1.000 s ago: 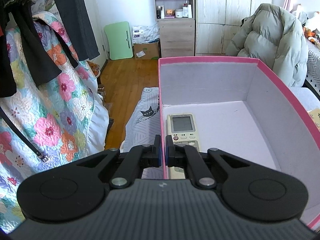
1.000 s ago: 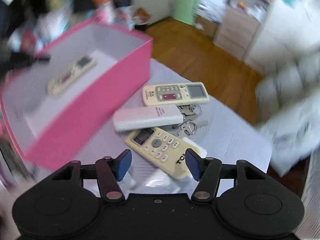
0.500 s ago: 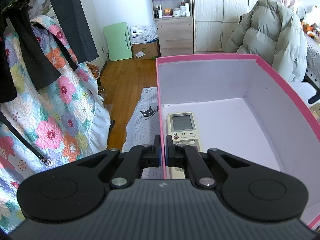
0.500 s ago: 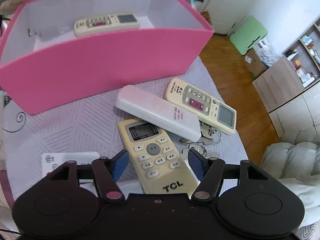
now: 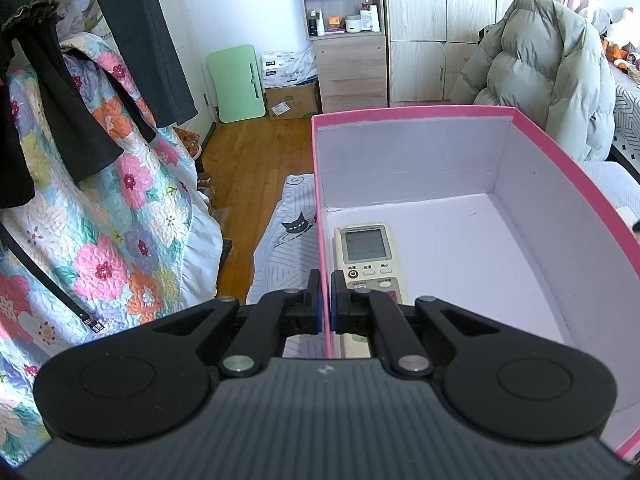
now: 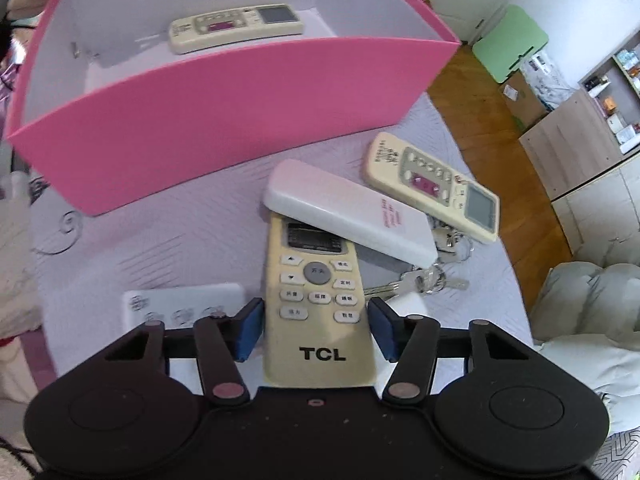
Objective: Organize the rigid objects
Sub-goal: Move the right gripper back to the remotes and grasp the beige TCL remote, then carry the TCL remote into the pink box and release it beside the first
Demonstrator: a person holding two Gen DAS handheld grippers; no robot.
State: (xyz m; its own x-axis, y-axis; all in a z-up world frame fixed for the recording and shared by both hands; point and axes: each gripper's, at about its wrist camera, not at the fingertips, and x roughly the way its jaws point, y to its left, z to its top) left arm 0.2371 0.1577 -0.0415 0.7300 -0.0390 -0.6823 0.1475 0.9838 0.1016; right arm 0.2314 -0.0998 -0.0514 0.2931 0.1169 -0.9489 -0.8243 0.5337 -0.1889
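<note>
a: describe the work surface and the room, nearest items first.

b: a pale lilac quilted cloth [image 6: 168, 240] covers the surface. a white flat device [image 6: 180, 304] lies on it, just left of the right gripper [image 6: 316, 328]. a pink box [image 6: 224, 108] with white inner walls stands further back. beyond it: wood floor [image 5: 248, 152], a green folding board [image 5: 238, 80], a shelf cabinet [image 5: 346, 32] and a padded grey coat [image 5: 548, 72]. a floral quilt [image 5: 100, 240] hangs at left.

a: state of each claw?

b: right gripper: fingers wide apart, straddling the yellowed tcl remote [image 6: 316, 292] without touching it. left gripper [image 5: 325, 306]: fingers narrow, clamped on the pink box's side wall.

a: remaining objects?

b: a white remote [image 6: 348, 216], face down, overlaps the tcl remote's top end. a cream remote [image 6: 436, 188] lies just behind it, and a key bunch [image 6: 420, 280] sits beside them. another cream remote [image 6: 236, 26] lies flat inside the box, against its far wall.
</note>
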